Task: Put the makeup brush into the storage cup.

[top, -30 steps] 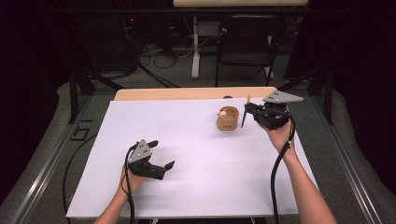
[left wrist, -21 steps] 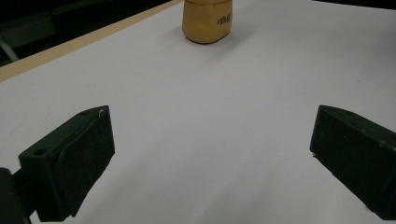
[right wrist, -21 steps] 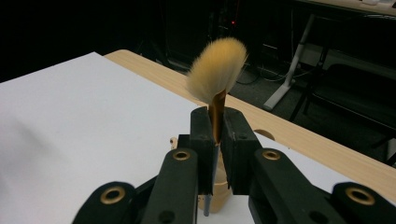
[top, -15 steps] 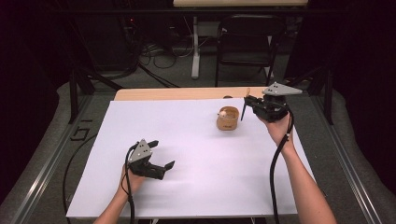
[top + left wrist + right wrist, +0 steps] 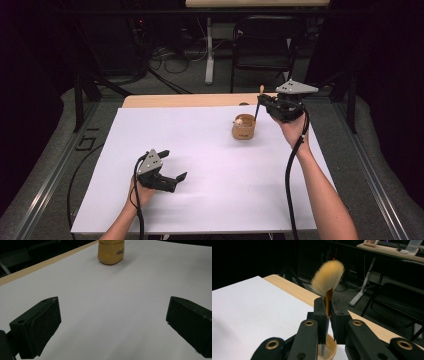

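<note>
A small tan wooden cup [image 5: 243, 127] stands on the white sheet [image 5: 200, 150] at the back right. My right gripper [image 5: 263, 103] hovers just right of it, shut on a makeup brush [image 5: 258, 105] that points bristles up, its dark handle end reaching down over the cup's mouth. In the right gripper view the jaws pinch the brush [image 5: 328, 277] below its fluffy tan bristles, with the cup's rim [image 5: 329, 351] under them. My left gripper [image 5: 175, 164] rests at the front left, open and holding nothing. Its view looks between wide black pads [image 5: 37, 325] toward the cup [image 5: 111, 251].
A strip of bare wooden tabletop [image 5: 190, 100] shows behind the sheet. Beyond it stand a dark chair [image 5: 265, 50] and a white desk leg [image 5: 210, 55], with cables on the floor. Metal rails run along both sides of the table.
My right gripper has risen and shifted slightly toward the back with the brush, bringing the handle end over the cup. The left gripper has stayed put.
</note>
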Action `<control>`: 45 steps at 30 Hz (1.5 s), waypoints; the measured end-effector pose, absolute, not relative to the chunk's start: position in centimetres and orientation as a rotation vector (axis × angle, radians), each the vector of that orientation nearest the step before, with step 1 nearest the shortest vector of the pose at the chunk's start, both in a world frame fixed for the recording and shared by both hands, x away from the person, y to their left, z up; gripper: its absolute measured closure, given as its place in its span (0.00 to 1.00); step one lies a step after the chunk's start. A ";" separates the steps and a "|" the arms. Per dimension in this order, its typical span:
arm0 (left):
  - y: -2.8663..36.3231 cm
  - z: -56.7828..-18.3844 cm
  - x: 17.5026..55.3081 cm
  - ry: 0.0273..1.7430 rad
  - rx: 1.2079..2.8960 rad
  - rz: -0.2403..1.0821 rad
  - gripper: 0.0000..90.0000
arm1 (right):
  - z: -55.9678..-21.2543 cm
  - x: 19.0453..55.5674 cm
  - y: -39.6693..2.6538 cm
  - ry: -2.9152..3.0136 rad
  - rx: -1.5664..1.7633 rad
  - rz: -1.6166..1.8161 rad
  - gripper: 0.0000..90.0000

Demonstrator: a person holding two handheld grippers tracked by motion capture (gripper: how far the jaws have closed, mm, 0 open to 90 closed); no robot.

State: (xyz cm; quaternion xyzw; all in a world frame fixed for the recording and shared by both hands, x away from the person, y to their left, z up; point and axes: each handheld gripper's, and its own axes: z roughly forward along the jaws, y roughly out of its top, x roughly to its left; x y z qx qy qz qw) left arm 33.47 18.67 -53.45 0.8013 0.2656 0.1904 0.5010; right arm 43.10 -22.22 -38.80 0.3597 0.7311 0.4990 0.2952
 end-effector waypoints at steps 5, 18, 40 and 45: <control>18.6 -53.5 33.5 0.640 1.943 0.459 0.00 | -38.9 43.6 -21.8 1.955 0.947 1.320 0.93; 18.6 -53.5 33.5 0.633 1.942 0.460 0.00 | -39.4 45.1 -21.2 1.961 0.951 1.310 0.93; 18.7 -53.4 33.4 0.636 1.937 0.462 0.00 | -40.6 46.3 -20.5 1.992 0.982 1.293 0.93; 18.7 -53.4 33.4 0.635 1.938 0.469 0.00 | -40.8 46.5 -20.4 1.999 0.990 1.286 0.93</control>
